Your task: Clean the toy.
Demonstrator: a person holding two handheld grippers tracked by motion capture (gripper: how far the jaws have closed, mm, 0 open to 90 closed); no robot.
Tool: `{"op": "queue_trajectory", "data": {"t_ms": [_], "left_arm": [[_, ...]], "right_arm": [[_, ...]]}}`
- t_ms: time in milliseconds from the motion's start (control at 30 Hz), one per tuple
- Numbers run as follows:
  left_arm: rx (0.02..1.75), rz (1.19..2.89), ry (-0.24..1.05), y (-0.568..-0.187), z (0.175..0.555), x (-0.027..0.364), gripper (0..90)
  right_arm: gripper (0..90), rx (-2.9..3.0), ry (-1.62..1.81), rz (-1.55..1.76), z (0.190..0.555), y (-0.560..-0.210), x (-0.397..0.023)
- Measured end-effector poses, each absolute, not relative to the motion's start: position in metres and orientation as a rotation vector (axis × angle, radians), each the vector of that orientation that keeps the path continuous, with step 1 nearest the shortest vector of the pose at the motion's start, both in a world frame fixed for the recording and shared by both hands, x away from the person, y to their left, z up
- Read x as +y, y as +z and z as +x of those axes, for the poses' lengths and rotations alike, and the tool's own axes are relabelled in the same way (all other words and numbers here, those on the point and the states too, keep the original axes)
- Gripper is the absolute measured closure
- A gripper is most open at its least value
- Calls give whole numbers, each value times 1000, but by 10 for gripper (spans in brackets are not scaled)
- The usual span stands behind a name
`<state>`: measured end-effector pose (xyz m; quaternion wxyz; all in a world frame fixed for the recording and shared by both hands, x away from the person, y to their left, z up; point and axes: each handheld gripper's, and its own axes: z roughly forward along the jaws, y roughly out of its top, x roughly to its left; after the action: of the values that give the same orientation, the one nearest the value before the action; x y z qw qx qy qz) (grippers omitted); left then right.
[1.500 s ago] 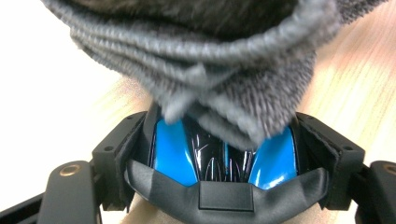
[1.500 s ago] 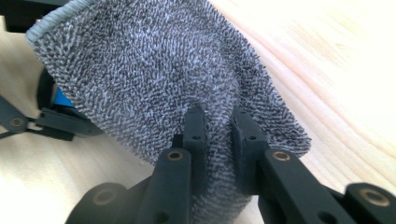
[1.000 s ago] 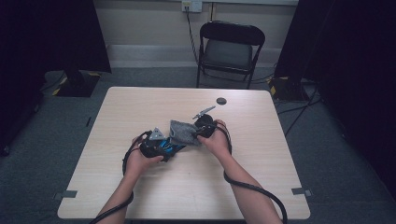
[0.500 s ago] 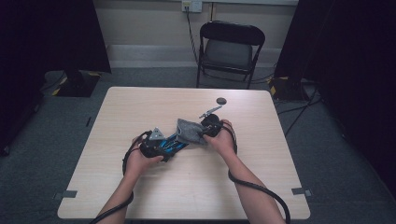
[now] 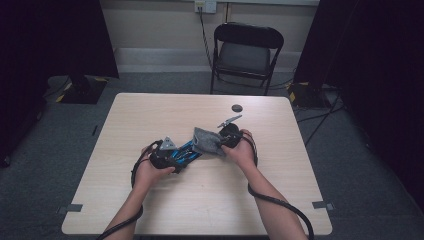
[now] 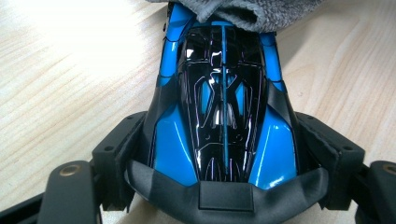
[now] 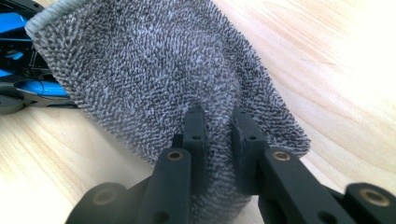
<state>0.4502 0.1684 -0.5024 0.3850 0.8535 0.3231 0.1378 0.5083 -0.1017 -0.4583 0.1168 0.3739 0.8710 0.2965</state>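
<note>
One blue toy car (image 6: 224, 112) clamped in the left tongs (image 6: 224, 186), one grey cloth (image 7: 159, 79) pinched tight by the right tongs (image 7: 219, 126), one small dark disc (image 5: 236, 107) on the surface (image 5: 150, 115).

Half-covered toy car, cut-off cloth, one speck too small to read

The grey terry cloth (image 6: 243, 11) drapes over the front of the glossy blue-and-black toy car (image 6: 224, 107), hiding its nose, and runs off the top edge in the left gripper view. In the right gripper view it covers most of the car, leaving only a blue sliver at the left edge. The small dark round object (image 5: 236, 107) on the pale wooden worktop (image 5: 150, 115) is too small to identify.
</note>
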Motion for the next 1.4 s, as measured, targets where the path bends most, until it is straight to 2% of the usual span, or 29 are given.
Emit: {"op": "queue_trajectory", "data": {"t_ms": [1100, 1400], "left_arm": [[824, 2173, 351, -502, 450, 168, 240], [824, 2173, 350, -502, 450, 168, 241]], "right_arm": [[782, 2510, 818, 1131, 504, -461, -152], [782, 2455, 881, 1135, 497, -439, -165]]}}
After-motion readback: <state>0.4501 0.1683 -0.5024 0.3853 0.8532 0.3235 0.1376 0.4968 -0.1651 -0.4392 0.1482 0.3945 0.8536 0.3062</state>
